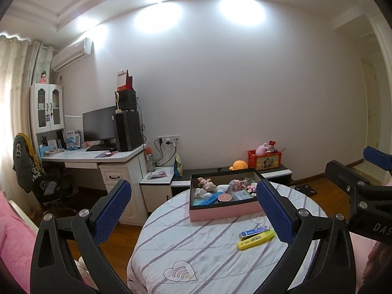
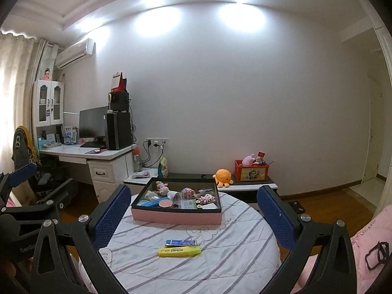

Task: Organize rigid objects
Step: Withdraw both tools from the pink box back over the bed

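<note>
A yellow highlighter [image 1: 256,239] [image 2: 179,251] and a small blue box [image 1: 254,231] [image 2: 180,242] lie side by side on the round table with a striped cloth [image 1: 196,252] [image 2: 220,252]. Behind them stands a pink box with a dark inside [image 1: 220,212] [image 2: 176,216] holding several small toys and items. My left gripper [image 1: 193,210] is open and empty, held above the table's near side. My right gripper [image 2: 193,213] is open and empty, also above the table. Each gripper shows at the edge of the other's view.
A white desk [image 1: 98,156] with a monitor and computer stands at the left by a chair. A low cabinet [image 2: 245,186] behind the table carries an orange plush [image 2: 222,177] and a red crate [image 2: 250,170]. Wood floor surrounds the table.
</note>
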